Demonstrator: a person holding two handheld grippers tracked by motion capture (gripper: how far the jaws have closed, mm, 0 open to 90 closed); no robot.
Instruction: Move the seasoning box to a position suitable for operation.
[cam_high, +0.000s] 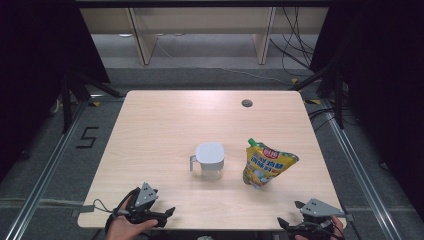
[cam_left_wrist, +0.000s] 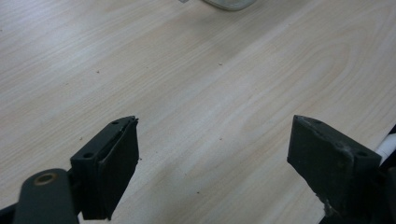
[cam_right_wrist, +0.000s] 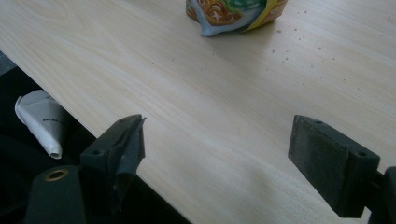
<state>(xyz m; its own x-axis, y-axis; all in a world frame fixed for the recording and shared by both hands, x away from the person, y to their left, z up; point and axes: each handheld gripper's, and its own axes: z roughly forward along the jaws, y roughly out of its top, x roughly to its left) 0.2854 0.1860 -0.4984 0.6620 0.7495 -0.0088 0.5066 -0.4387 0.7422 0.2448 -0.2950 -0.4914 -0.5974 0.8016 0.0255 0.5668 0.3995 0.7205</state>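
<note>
Pale wood-grain table carries a clear jug with a white lid beside a crinkled yellow pouch; nothing blocks either. Left gripper and right gripper gape wide, empty, at the near edge.

The desk is light wood with thin grain lines, smooth and a little shiny. The jug is see-through plastic with a matt white lid. The yellow pouch is shiny, crinkly plastic. Each gripper has matt black pads, rough and chipped at the edges.
</note>
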